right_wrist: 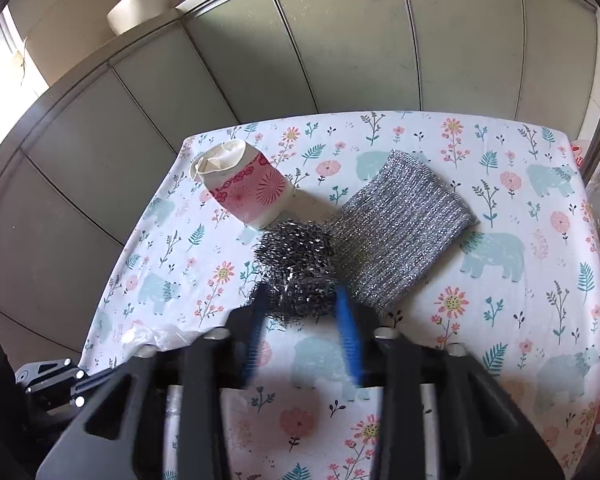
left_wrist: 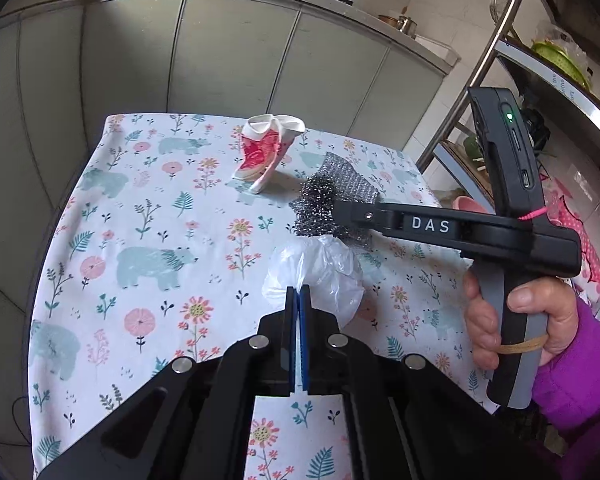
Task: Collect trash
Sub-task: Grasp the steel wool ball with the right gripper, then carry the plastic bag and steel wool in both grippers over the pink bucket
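Note:
My left gripper (left_wrist: 298, 294) is shut on a clear plastic bag (left_wrist: 316, 276) and holds it over the floral tablecloth (left_wrist: 148, 208). My right gripper (right_wrist: 300, 300) has its blue fingers (right_wrist: 345, 312) on either side of a steel wool ball (right_wrist: 296, 268), touching it; the ball (left_wrist: 318, 196) lies on the table against a silver scouring cloth (right_wrist: 400, 220). The right gripper also shows in the left wrist view (left_wrist: 340, 210), reaching in from the right. A crushed pink and white paper cup (right_wrist: 240, 188) lies on its side at the far left; it shows in the left wrist view (left_wrist: 266, 152) too.
Grey cabinet doors (right_wrist: 340, 48) stand right behind the table. A metal rack (left_wrist: 540, 80) with a green colander stands to the right. A white bowl (right_wrist: 140, 6) sits on the counter top. Part of the plastic bag (right_wrist: 160, 338) shows at the table's near left edge.

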Tool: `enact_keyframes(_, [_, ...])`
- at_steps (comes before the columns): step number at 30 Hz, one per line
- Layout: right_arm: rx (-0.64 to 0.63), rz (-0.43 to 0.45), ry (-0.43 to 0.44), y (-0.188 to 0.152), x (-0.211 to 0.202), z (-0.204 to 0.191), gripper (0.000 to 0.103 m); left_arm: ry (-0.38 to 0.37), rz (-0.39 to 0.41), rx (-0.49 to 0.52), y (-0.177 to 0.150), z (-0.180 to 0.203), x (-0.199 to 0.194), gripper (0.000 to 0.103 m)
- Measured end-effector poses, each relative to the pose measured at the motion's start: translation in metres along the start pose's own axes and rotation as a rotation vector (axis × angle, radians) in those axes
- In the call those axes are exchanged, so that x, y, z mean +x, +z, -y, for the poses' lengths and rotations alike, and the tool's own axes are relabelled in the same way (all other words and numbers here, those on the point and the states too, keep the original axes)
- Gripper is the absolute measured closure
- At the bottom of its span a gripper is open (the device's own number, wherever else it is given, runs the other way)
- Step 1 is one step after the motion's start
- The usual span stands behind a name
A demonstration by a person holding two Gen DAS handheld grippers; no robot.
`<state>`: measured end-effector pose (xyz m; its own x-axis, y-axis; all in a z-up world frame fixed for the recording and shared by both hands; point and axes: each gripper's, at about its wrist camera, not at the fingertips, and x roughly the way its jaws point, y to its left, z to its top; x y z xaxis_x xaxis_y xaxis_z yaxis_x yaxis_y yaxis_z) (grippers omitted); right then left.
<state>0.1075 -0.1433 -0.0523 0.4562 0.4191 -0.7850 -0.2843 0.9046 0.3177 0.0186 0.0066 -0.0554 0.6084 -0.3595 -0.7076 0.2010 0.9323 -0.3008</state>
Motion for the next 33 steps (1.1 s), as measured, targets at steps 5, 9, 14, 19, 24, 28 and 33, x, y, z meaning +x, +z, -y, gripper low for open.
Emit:
enact_keyframes(5, [-0.009,0.028,0.006,-0.004,-0.013,-0.002,0.082,0.008,0.011,0.0,-0.001,-0.001,-0.006,0.102])
enact_keyframes(9, [-0.003,0.057,0.01,-0.012,-0.033,0.0,0.082,0.014,0.027,0.007,0.0,0.003,-0.013,0.102])
enact_keyframes(14, [0.009,0.109,-0.004,-0.029,-0.069,0.007,0.082,0.022,0.042,0.01,0.0,0.009,-0.02,0.102])
enact_keyframes(19, [0.03,0.143,-0.03,-0.047,-0.1,0.018,0.082,0.024,0.055,0.022,0.001,0.021,-0.026,0.102])
enact_keyframes(24, [0.065,0.184,-0.059,-0.065,-0.127,0.033,0.082,0.017,0.07,0.044,0.004,0.036,-0.03,0.102])
enact_keyframes(28, [0.101,0.225,-0.093,-0.078,-0.15,0.05,0.082,0.007,0.076,0.072,0.007,0.053,-0.03,0.102])
enact_keyframes(33, [0.171,0.275,-0.141,-0.096,-0.178,0.081,0.082,-0.027,0.073,0.114,0.011,0.08,-0.023,0.102])
